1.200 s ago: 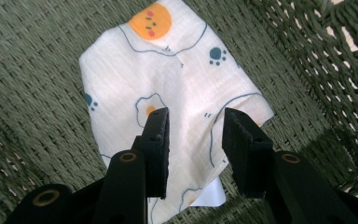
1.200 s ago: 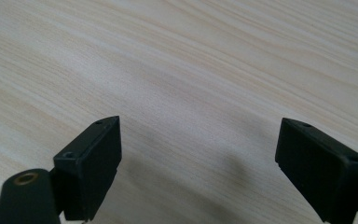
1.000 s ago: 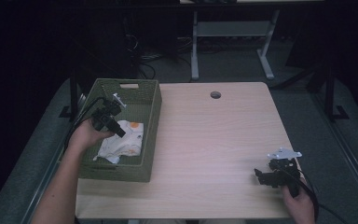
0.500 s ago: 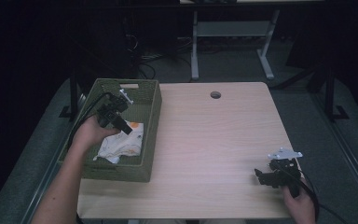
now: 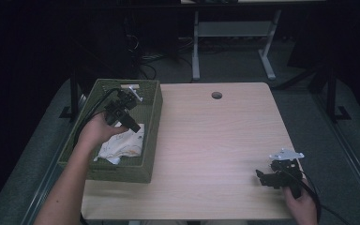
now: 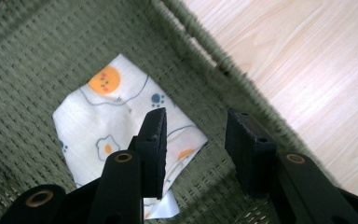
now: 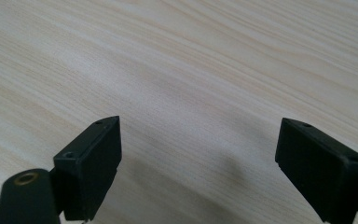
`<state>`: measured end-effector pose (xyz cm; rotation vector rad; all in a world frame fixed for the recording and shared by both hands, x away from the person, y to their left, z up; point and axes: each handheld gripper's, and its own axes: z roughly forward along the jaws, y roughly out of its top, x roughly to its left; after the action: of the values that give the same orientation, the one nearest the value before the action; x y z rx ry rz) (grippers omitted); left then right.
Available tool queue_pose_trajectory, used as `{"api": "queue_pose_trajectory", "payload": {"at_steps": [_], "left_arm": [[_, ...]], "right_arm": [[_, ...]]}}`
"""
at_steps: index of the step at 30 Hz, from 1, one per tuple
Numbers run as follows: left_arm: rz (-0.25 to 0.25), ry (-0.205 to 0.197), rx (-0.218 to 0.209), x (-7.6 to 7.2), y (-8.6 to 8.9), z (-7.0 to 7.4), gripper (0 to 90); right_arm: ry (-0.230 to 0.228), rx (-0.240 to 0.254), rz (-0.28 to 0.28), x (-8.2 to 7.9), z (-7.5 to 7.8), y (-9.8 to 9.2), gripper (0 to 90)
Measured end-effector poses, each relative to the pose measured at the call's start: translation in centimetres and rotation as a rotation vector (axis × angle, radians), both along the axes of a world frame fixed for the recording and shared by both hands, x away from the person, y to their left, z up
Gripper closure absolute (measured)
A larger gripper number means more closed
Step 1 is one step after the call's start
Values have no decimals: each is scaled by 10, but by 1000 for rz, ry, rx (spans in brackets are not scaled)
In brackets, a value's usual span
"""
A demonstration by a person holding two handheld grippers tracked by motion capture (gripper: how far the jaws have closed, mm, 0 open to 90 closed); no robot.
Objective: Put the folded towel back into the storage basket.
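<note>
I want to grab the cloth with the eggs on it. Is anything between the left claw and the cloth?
No. The left claw hangs open above the cloth in the green basket, with nothing visible between them.

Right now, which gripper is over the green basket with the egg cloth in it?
The left gripper. It hangs over the green basket above the egg-print cloth, while the right gripper sits by the bare table's near right corner.

On the 1 table (image 5: 215,154) sits 1 green basket (image 5: 151,140) holding 1 printed cloth (image 5: 124,145); 2 grippers.
</note>
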<state>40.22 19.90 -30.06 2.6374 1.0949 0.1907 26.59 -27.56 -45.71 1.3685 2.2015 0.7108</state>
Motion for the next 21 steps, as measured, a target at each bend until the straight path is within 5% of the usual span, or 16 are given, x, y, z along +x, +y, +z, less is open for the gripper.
{"api": "queue_pose_trajectory", "payload": {"at_steps": [21], "left_arm": [[-75, -10, 6, -3, -46, 7, 584]], "right_arm": [[-4, 3, 2, -1, 1, -1, 142]]}}
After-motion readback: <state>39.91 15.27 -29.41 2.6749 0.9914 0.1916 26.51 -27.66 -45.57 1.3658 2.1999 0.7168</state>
